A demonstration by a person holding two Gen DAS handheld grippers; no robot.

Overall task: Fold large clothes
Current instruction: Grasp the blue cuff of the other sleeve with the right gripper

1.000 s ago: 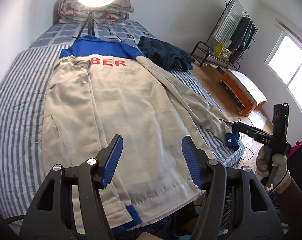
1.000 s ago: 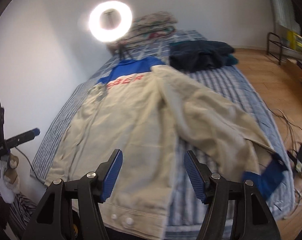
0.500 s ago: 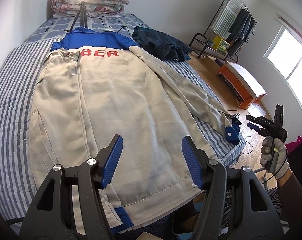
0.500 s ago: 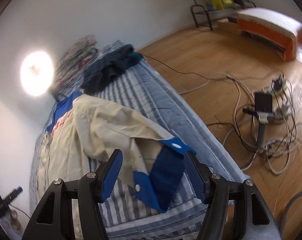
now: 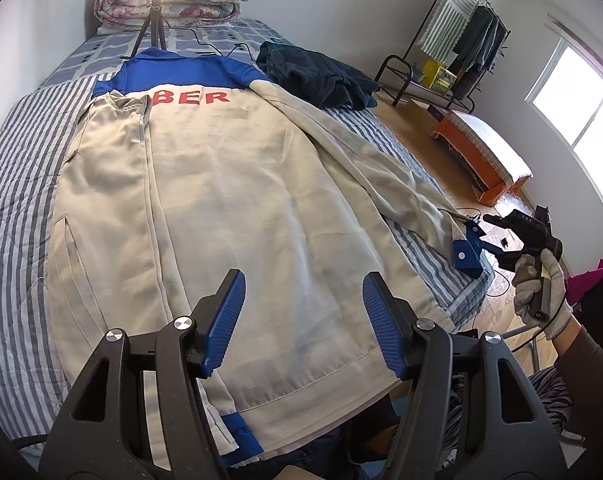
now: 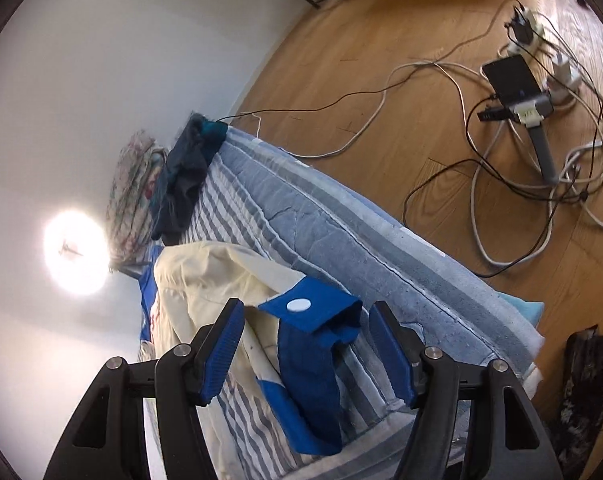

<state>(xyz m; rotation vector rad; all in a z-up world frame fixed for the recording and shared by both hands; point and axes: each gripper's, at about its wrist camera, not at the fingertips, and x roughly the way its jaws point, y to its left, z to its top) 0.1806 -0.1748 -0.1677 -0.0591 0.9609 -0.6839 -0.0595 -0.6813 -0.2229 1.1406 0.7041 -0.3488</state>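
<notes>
From my left camera, the jacket (image 5: 237, 200) is matt beige woven cloth with a smoother blue yoke at twelve o'clock, lying on a bedspread (image 5: 17, 184) of soft, quilted striped cloth. My right gripper (image 6: 305, 350) has ribbed blue rubbery pads on matt black plastic arms with shiny metal screws, and the blue cuff (image 6: 313, 344) between them is smooth cloth with a glossy white snap. At two o'clock the floor (image 6: 401, 64) is polished wood with a mild sheen.

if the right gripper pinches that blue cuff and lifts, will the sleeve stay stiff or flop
Likely floppy: the blue cuff already sags and folds over the bed edge. The beige sleeve lies creased and limp, so it should trail behind. Probably light, though the jacket's weight on the bed may drag.
</notes>
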